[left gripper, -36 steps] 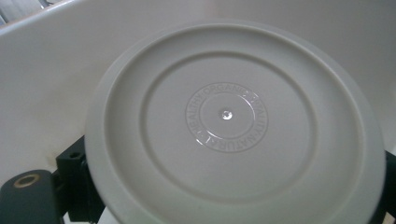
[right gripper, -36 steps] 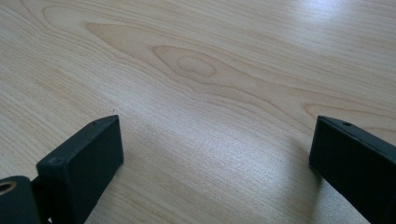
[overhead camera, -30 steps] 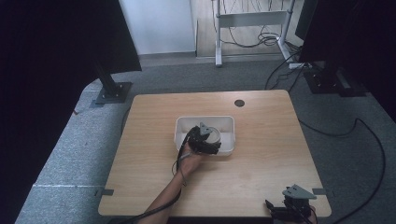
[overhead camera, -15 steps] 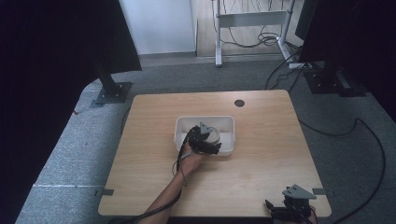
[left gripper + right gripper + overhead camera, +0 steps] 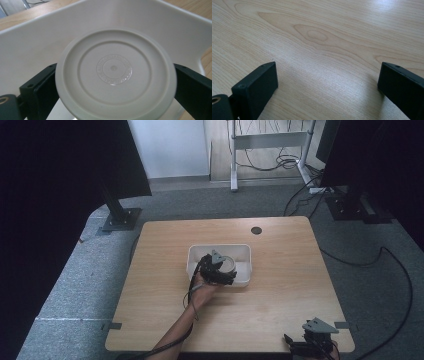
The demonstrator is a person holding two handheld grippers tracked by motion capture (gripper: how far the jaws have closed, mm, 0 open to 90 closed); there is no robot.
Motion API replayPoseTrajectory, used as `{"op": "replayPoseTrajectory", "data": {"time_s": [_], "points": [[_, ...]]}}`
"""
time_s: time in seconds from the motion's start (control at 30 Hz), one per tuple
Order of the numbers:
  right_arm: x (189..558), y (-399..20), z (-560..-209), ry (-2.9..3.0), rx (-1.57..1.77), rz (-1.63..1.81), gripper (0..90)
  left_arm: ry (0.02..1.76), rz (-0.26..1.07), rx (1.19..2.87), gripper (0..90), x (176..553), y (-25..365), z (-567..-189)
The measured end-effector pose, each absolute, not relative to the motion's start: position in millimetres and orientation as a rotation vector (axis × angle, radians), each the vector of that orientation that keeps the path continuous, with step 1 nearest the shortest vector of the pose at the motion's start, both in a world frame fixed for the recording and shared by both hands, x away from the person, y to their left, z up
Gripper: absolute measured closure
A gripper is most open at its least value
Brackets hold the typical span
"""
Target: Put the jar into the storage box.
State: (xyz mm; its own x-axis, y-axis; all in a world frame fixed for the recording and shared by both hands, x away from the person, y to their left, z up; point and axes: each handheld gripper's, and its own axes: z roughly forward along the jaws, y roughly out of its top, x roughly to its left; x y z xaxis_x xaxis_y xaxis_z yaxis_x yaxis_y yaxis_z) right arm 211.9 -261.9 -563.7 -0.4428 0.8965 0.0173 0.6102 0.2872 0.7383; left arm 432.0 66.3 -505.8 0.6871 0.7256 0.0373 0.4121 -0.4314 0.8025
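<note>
A white rectangular bin (image 5: 243,251) stands at the middle of the wooden table (image 5: 280,300). My left gripper (image 5: 219,271) reaches into it from the near side, held by a hand. In the left gripper view its black jaws press on both sides of a round white dish (image 5: 115,72), seen from its ringed, embossed base, with the bin's wall (image 5: 37,40) behind it. The dish (image 5: 229,264) shows as a pale disc inside the bin. My right gripper (image 5: 300,345) rests at the table's near right corner, open, with bare wood between its jaws (image 5: 328,82).
A round cable hole (image 5: 256,230) lies near the table's far edge. Black stands (image 5: 120,217) and a desk frame with cables (image 5: 270,150) are on the grey carpet beyond. A cable (image 5: 395,270) trails across the floor at the right.
</note>
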Motion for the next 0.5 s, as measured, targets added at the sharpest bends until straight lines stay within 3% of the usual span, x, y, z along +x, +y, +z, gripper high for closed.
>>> {"op": "replayPoseTrajectory", "data": {"time_s": [0.5], "points": [[212.0,-261.7,-563.8,2.158,1.354,0.966,2.4,0.850,0.475,2.055,2.8,424.4,72.7,-492.8]]}}
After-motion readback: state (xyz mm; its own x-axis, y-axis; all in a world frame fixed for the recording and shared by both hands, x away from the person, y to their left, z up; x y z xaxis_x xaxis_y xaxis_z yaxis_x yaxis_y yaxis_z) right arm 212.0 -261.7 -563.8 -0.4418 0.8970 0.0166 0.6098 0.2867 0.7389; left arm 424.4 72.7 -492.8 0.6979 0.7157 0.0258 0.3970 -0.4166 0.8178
